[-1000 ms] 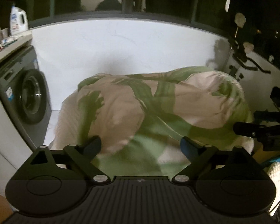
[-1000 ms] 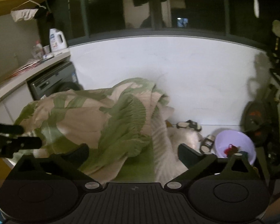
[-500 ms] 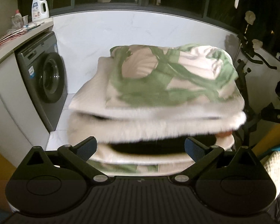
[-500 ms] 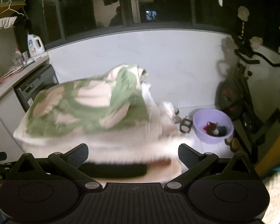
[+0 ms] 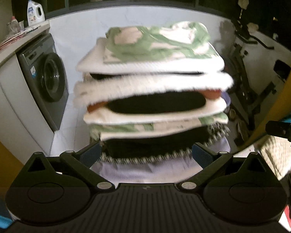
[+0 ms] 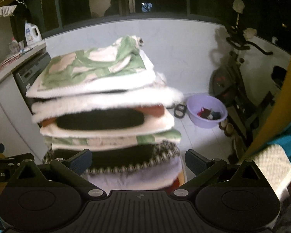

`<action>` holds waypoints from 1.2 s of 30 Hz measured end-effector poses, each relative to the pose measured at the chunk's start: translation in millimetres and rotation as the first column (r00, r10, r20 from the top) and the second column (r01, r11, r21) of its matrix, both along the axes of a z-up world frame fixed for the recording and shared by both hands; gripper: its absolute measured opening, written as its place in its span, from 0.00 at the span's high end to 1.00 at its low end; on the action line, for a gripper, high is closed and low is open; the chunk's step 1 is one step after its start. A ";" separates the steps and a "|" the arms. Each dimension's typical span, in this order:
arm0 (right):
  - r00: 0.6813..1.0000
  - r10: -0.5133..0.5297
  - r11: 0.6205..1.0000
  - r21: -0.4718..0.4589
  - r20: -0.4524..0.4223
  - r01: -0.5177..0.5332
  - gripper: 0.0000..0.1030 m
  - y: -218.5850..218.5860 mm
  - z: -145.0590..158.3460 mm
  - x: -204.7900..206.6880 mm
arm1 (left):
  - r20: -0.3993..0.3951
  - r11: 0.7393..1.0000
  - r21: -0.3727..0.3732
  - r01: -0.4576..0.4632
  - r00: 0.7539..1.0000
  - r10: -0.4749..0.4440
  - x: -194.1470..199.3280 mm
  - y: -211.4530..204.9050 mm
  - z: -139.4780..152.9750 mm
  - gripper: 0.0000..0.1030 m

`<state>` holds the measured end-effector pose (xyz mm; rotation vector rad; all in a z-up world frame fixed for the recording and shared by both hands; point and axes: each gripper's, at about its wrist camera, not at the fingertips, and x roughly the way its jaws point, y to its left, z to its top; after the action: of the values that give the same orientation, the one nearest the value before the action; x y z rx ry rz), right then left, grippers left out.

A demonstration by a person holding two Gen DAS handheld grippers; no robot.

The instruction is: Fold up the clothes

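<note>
Left wrist view looks straight at a tall stack of folded clothes point(image 5: 151, 89), with the left gripper point(image 5: 146, 154) spread wide and empty, its two blue-padded fingers point(image 5: 90, 153) standing to either side of the lowest layers and not visibly pinching any cloth. The green leaf-print piece point(image 5: 157, 42) lies on top, flat and roughly squared to the white fleecy layers beneath, which suggests it has been laid there as a finished fold. Lower down sit a dark garment point(image 5: 157, 103), another green-print layer and a black piece with a patterned edge, all slightly blurred.

From the right wrist view the right gripper point(image 6: 138, 160) is likewise open and holds nothing, level with the base of the stack. The pile stands between a washing machine point(image 5: 46, 77) on one side and a purple basin point(image 6: 206, 110) and an exercise bike point(image 6: 240, 89) on the floor on the other. What the pile rests on is hidden. A pale knitted item point(image 6: 273, 165) shows at the right edge, possibly the next thing to fold. The stack leans a little, so a careless nudge near its base could topple it.
</note>
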<state>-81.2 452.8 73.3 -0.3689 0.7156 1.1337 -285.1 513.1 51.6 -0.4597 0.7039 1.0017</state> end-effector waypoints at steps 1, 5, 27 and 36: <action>1.000 -0.001 1.000 -0.003 -0.004 0.001 0.01 -9.5 -1.6 -1.4 | 0.001 1.000 -0.013 0.002 1.000 -0.002 0.6 -7.6 -1.8 0.00; 1.000 -0.007 1.000 -0.002 -0.021 0.007 0.01 -42.0 -6.9 -3.5 | 0.015 0.997 -0.074 -0.014 1.000 0.015 2.8 -38.2 -8.5 0.00; 0.983 0.167 0.982 -0.080 -0.074 -0.173 0.01 -219.1 -43.6 7.4 | -0.148 0.971 -0.058 -0.232 0.964 0.222 60.4 -242.1 -22.2 0.00; 0.987 0.142 0.987 -0.066 -0.079 -0.147 0.01 -256.7 -40.4 22.1 | -0.111 0.969 -0.071 -0.237 0.967 0.228 63.2 -280.3 -15.1 0.00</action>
<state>-59.1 196.1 32.9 -0.4472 0.8064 1.2665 -221.9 232.8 36.5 -0.5771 0.7983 1.2265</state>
